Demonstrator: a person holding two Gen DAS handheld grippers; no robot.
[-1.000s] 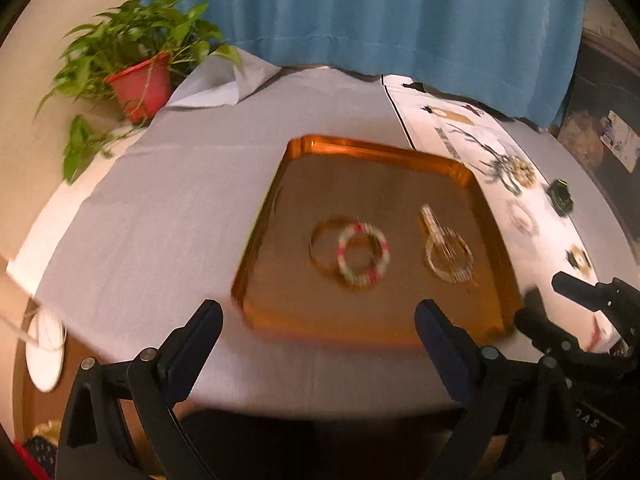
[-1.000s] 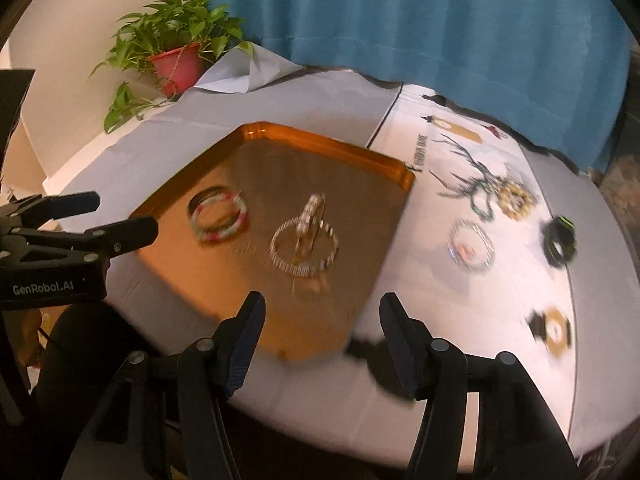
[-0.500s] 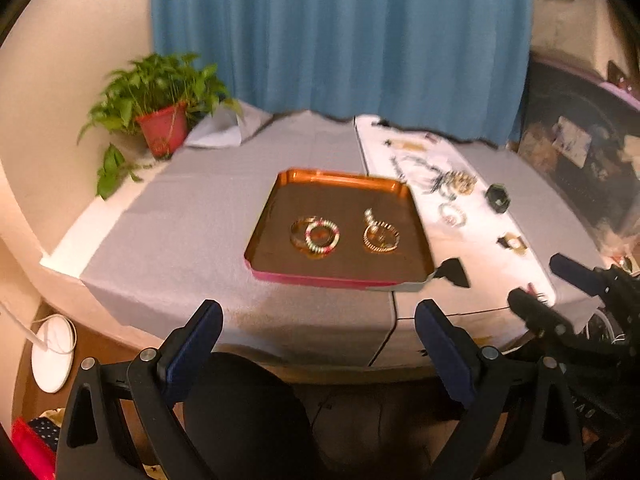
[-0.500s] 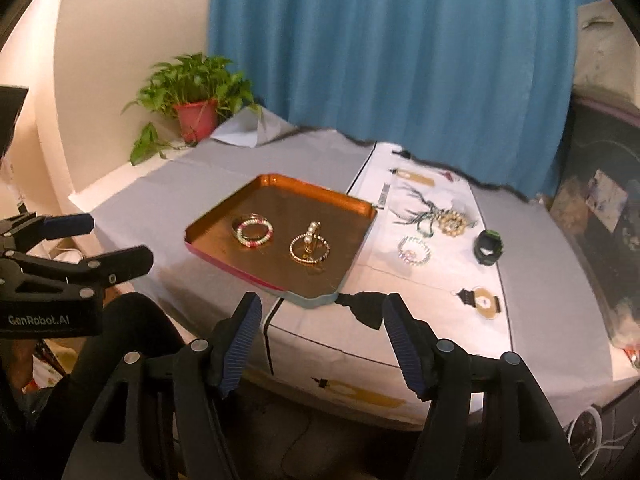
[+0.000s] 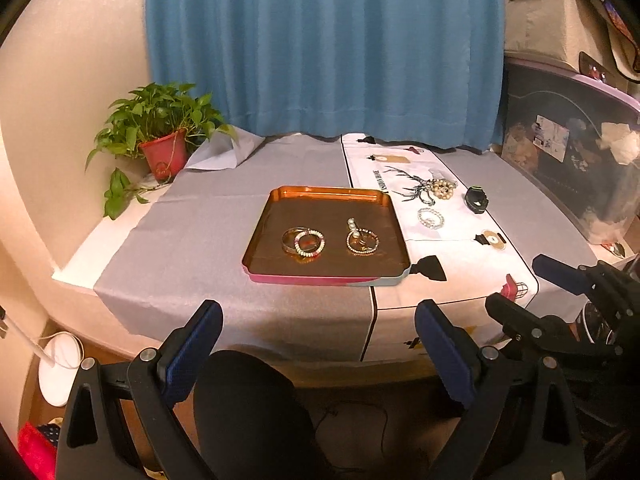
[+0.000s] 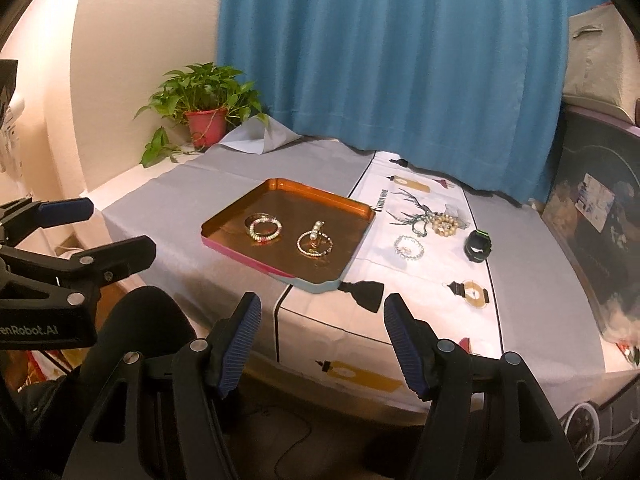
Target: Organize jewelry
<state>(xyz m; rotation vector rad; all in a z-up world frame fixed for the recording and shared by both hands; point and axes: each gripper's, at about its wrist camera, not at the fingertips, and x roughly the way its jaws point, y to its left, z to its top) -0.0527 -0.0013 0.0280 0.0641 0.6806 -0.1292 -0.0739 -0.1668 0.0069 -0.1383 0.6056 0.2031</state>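
Note:
An orange tray (image 5: 332, 194) (image 6: 224, 216) sits mid-table and holds a pair of overlapping bangles (image 5: 303, 241) (image 6: 263, 227) and a beaded bracelet with a pearl drop (image 5: 362, 240) (image 6: 315, 241). On the printed white runner to its right lie a pearl bracelet (image 5: 431, 217) (image 6: 408, 247), a chunky bead cluster (image 5: 441, 189) (image 6: 443, 224) and a black ring box (image 5: 476, 200) (image 6: 478, 246). My left gripper (image 5: 318, 350) and my right gripper (image 6: 322, 338) both hang open and empty in front of the table's near edge, well back from the tray.
A potted plant (image 5: 162, 148) stands at the table's far left corner, before a blue curtain (image 5: 324, 48). A dark storage box (image 5: 576, 152) stands right of the table. A knee in black (image 5: 248, 400) is below the left gripper. A white lamp base (image 5: 60, 376) rests on the floor.
Both grippers have pulled back and up from just over the tray to in front of the table's edge. The whole table has come into view. The jewelry has not moved.

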